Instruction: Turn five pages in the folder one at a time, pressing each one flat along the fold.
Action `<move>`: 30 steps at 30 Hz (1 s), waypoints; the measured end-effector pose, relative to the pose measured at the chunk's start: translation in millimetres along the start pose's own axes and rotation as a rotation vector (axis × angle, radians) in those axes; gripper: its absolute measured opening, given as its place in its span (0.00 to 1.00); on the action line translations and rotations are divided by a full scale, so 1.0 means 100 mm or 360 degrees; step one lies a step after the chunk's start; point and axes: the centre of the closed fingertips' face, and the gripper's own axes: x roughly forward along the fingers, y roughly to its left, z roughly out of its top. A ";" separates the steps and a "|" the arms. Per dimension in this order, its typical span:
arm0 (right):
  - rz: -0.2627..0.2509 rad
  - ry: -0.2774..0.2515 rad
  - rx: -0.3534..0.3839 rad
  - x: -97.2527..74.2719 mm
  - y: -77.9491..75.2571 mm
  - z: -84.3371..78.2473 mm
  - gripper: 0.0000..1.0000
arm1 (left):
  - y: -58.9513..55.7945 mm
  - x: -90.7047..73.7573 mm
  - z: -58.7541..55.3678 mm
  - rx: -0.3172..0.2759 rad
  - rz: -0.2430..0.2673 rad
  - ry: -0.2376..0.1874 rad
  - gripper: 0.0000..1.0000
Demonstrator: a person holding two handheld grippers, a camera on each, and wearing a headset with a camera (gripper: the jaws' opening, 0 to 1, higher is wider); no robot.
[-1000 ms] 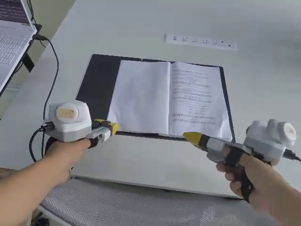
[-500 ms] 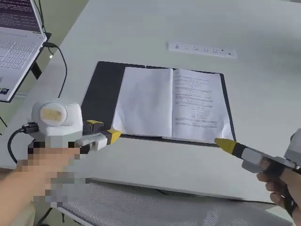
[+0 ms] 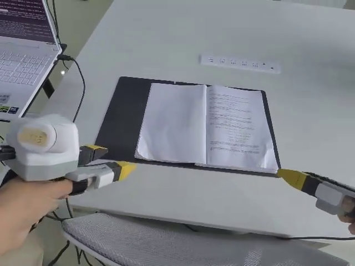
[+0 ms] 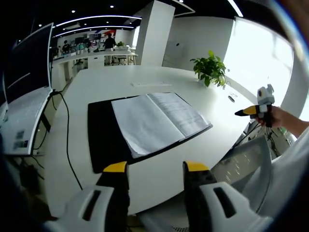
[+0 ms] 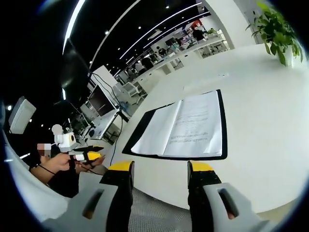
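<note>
The white table [image 3: 166, 33] carries the folder [image 3: 119, 116], which lies open and flat on it with its black cover showing beyond the paper on the left. Nearer the person than the folder, past the table edge, is the grey mesh back of a chair [image 3: 166, 244]. An open laptop [image 3: 22, 55] sits well to the folder's left, its screen lit. In the folder, a blank page [image 3: 172, 122] lies left of the fold and a printed page [image 3: 236, 124] lies right of it; the printed page's near right corner lifts slightly. A potted plant [image 4: 210, 70] stands far beyond the folder at the table's edge. A white power strip [image 3: 239, 63] lies beyond the folder's far edge, apart from it. A black cable [image 3: 83, 83] runs from the laptop across the table left of the folder without touching it.

The left gripper [image 3: 113, 158], held in a hand [image 3: 28, 199], hangs off the folder's near left corner, its yellow-tipped jaws spread with nothing between them. The right gripper [image 3: 292, 177] hangs just off the folder's near right corner, not touching it; its own view shows its jaws parted and empty.
</note>
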 end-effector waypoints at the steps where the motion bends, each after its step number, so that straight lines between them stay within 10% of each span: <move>1: 0.0000 0.0011 -0.0010 0.00 0.01 -0.02 0.44 | 0.00 0.00 0.00 0.0000 0.0000 0.0003 0.44; 17: -0.0048 -0.0023 0.0023 -0.06 -0.14 -0.01 0.43 | 0.04 0.04 -0.10 0.0003 0.0007 0.0058 0.46; 30: -0.0056 -0.0033 0.0039 0.04 -0.24 -0.02 0.43 | -0.23 0.46 0.07 0.0066 -0.0061 0.0028 0.48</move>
